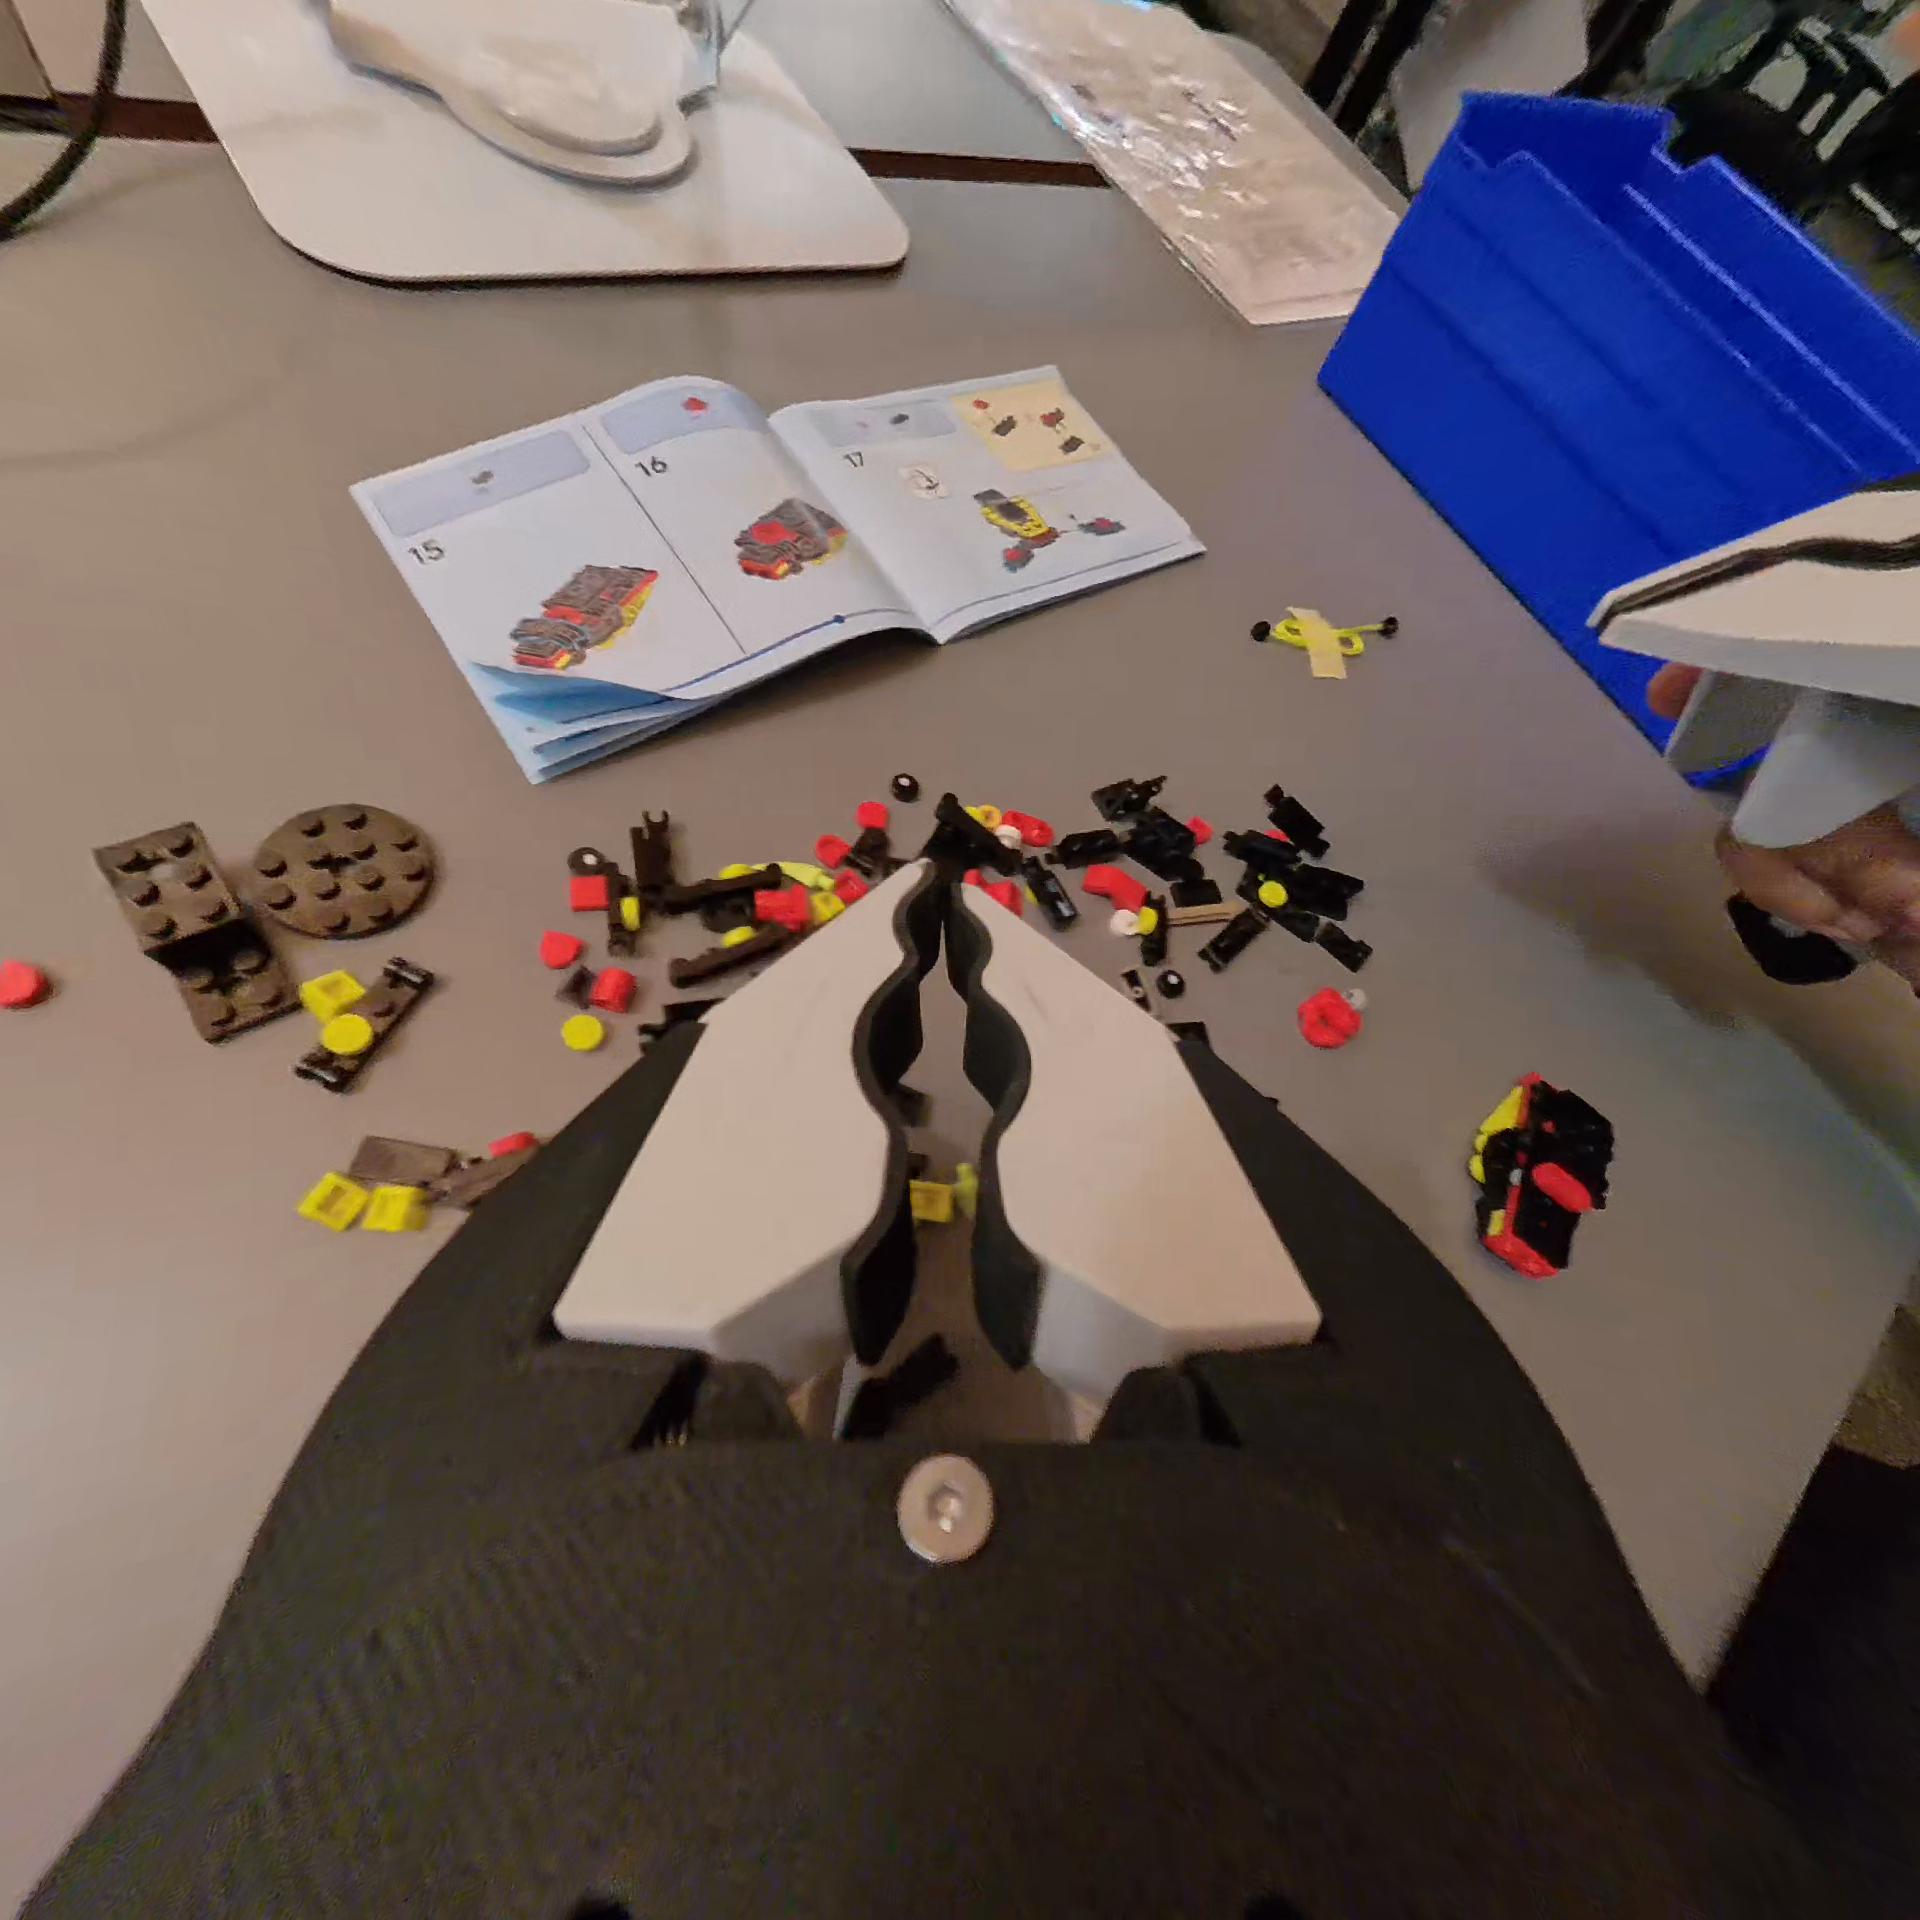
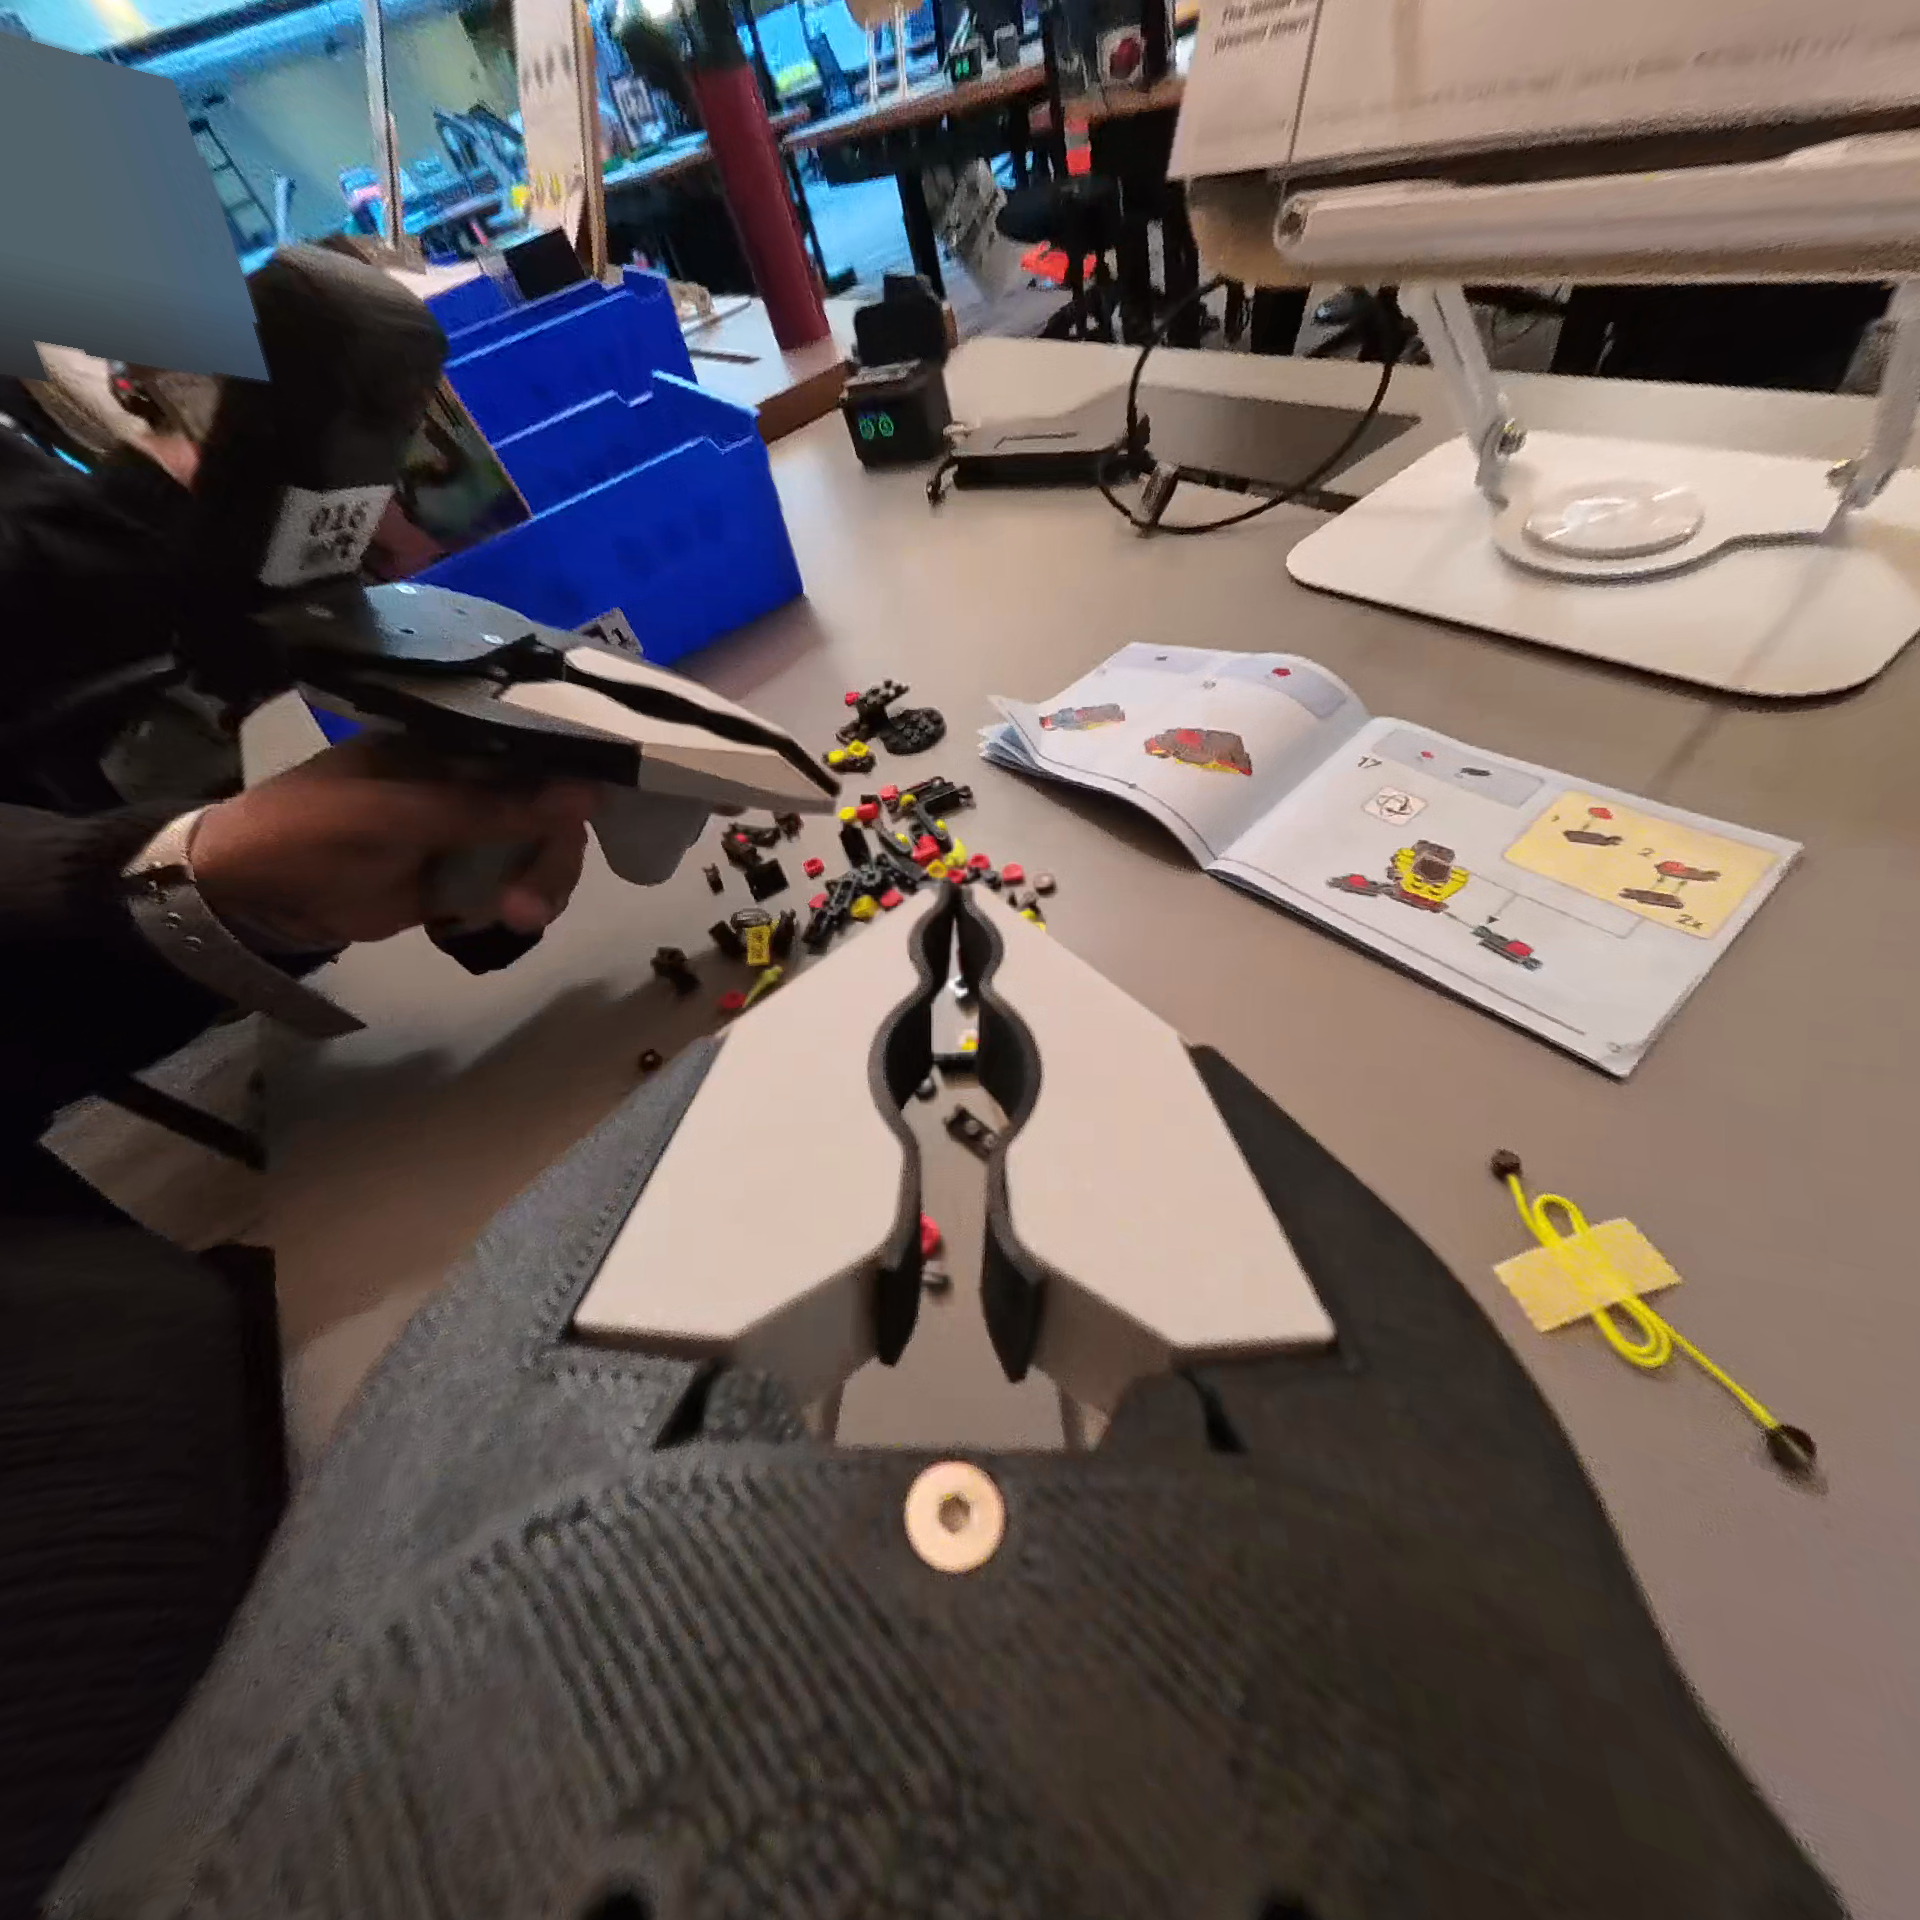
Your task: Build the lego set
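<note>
Grey worktop [image 1: 1039, 312] bearing an open instruction booklet [image 1: 769, 540] and, beyond it, the white base of a stand [image 1: 582, 208]. A blue bin [image 1: 1621, 364] stands at the far right, beside a clear plastic bag [image 1: 1195, 145]. A yellow cord [image 2: 1600, 1288] taped down lies apart. Small black device and cables [image 2: 894, 416] sit farther back.

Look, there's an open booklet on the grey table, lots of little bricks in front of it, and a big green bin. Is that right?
Not quite: the bin is blue, not green, as the left wrist view shows. The open booklet, grey table and little bricks are as you said.
</note>
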